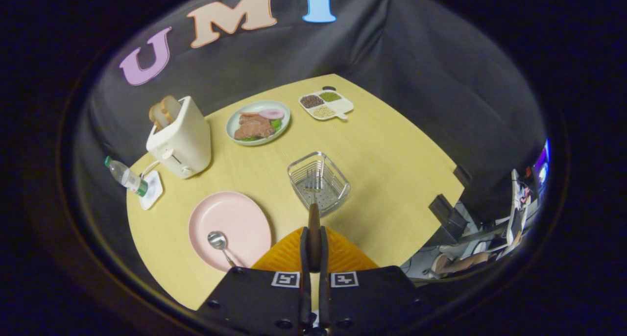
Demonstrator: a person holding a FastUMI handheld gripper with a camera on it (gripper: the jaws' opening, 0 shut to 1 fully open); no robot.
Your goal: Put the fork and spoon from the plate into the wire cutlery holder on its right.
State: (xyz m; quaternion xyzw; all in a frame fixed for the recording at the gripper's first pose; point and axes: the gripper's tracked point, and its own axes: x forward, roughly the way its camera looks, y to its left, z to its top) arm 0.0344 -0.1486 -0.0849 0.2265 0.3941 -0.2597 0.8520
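My gripper (313, 250) is shut on the fork (313, 199), clamping its dark wooden handle between both fingers. The fork's metal tines point forward and hang over the wire cutlery holder (338, 175), which stands just ahead of the fingers on the wooden table. The pink plate (240, 218) lies left of the fingers, beside the holder. On it rests the spoon (218, 241), bowl away from me, handle running toward the left finger.
Beyond the holder sit a pale green plate of meat (257, 122) and a divided tray of grains (326, 105). A white toaster with bread (179, 137) and a lying water bottle (125, 176) are beyond the pink plate. The table's edge (441, 213) drops off right of the holder.
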